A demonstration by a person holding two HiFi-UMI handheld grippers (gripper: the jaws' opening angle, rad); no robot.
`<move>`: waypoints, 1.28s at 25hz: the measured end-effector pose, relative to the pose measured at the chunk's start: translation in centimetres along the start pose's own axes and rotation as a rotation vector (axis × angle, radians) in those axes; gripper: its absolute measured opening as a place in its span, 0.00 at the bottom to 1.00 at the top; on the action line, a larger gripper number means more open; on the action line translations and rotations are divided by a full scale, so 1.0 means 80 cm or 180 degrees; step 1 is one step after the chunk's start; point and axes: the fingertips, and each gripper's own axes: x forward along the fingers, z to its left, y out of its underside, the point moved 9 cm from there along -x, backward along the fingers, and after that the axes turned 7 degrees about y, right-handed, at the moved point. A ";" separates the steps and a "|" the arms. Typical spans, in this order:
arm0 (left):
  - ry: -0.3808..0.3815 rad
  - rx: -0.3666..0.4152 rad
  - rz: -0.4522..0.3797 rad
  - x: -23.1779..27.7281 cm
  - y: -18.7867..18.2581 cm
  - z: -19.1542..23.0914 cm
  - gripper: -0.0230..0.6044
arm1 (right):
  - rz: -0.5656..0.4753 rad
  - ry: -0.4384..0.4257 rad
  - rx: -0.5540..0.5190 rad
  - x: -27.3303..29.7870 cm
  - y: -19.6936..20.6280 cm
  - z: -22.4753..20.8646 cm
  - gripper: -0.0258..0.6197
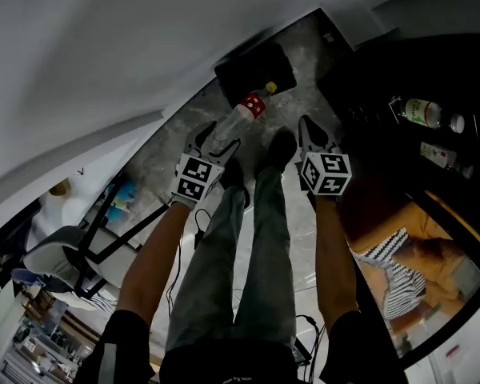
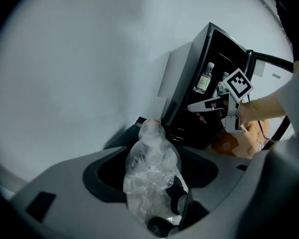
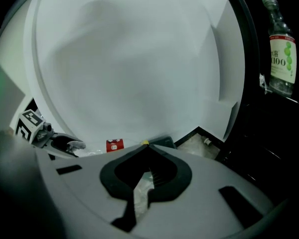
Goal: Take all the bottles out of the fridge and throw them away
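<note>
One clear bottle (image 1: pixel 238 118) is clamped in the left gripper (image 1: pixel 212 141) just short of the black bin (image 1: pixel 252 66), over whose mouth it is best carried fully before release, while the right gripper (image 1: pixel 306 130) is closed on nothing and other bottles (image 1: pixel 420 112) are left in the fridge (image 1: pixel 384 62).

The grey marbled floor (image 1: pixel 164 162) is carrying a black bin (image 1: pixel 254 70) and the person's two dark shoes (image 1: pixel 281 147), while a fridge shelf (image 3: pixel 293 100) is bearing an upright green-labelled bottle (image 3: pixel 280 44).

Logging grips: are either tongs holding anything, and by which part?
Left tongs grip the crumpled bottle by its lower body, neck pointing away. Right tongs are shut, empty.
</note>
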 end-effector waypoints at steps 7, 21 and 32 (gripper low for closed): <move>-0.0082 -0.0071 -0.0067 0.031 -0.023 0.019 0.53 | 0.0050 -0.0121 -0.0094 0.033 -0.012 -0.009 0.05; -0.0214 -0.0037 -0.0166 0.086 -0.077 0.047 0.53 | 0.0030 -0.0236 -0.0178 0.063 -0.043 -0.035 0.05; -0.0482 0.0079 -0.0180 0.099 -0.078 0.056 0.57 | 0.0120 -0.0234 -0.0183 0.056 -0.036 -0.052 0.05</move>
